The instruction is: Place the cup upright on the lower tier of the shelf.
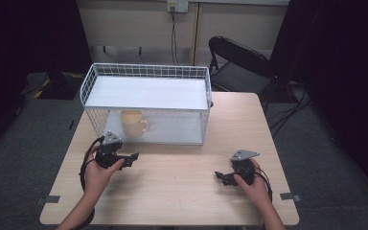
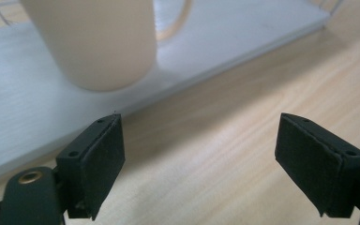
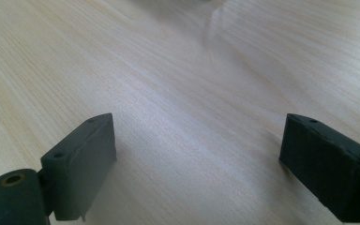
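Here, mug (image 2: 101,42) on rack shelf (image 2: 23,112), just beyond left hand-held gripper (image 2: 199,161), jaws spread, empty.

Both forearms are reaching in over the surface (image 1: 182,191). The left hand (image 1: 98,173) is holding the left gripper (image 1: 130,158) with its jaws standing wide apart and empty. The right hand (image 1: 255,184) is gripping the right gripper (image 1: 219,176), low over the surface, jaws likewise spread, nothing between them.

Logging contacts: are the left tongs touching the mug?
Apart. The left gripper view shows bare table between the open left tongs and the mug on the rack's lower shelf.
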Demonstrator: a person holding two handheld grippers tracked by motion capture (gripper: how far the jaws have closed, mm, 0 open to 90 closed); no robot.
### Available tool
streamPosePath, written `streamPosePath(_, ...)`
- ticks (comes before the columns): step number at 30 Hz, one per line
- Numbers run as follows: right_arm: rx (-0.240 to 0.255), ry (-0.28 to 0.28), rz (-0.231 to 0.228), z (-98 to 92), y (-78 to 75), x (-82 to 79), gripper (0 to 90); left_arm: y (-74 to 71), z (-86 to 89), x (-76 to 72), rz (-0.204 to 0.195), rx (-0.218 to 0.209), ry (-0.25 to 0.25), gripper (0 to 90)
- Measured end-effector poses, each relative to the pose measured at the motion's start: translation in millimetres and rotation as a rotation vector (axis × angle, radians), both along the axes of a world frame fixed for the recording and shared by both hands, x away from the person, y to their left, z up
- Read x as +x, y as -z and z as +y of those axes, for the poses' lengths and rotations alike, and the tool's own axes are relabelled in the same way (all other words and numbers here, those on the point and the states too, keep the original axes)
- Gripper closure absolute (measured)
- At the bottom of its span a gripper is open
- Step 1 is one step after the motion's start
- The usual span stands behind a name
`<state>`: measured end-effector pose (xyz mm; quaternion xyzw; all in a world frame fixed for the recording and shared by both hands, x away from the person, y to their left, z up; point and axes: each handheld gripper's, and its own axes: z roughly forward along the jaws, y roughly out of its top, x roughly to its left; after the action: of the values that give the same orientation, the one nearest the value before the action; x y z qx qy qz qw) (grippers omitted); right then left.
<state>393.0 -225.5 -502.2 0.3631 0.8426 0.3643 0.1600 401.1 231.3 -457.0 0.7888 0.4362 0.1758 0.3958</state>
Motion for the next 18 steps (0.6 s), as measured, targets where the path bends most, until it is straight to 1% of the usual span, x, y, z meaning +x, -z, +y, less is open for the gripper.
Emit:
streamPosePath(3, 0.0, 0.0, 0.0, 0.0, 0.0, 0.0, 10.1, 2.0, -2.3, -1.1, 0.009, -0.013, 0.013, 16.0)
streamPosePath(4, 0.0, 0.0, 0.0, 0.0, 0.0, 0.0, 10.2, 2.4, -3.0, -1.5, 0.016, -0.01, 0.022, 16.0)
streamPosePath(7, 0.0, 0.0, 0.0, 0.0, 0.0, 0.0, 10.2, 4.4, -6.0, -3.5, 0.018, -0.005, 0.032, 16.0)
streamPosePath(11, 0.0, 0.0, 0.0, 0.0, 0.0, 0.0, 10.2, 8.7, -11.2, -6.2, 0.022, 0.015, 0.061, 16.0)
streamPosePath(14, 0.0, 0.0, 0.0, 0.0, 0.0, 0.0, 10.2, 10.1, -13.2, -7.3, 0.023, 0.013, 0.07, 16.0)
streamPosePath(16, 0.0, 0.0, 0.0, 0.0, 0.0, 0.0, 10.2, 12.0, -16.7, -8.9, 0.026, 0.014, 0.094, 16.0)
streamPosePath(18, -0.001, 0.0, 0.0, 0.0, 0.0, 0.0, 10.2, 12.6, -17.8, -9.2, 0.03, 0.014, 0.1, 16.0)
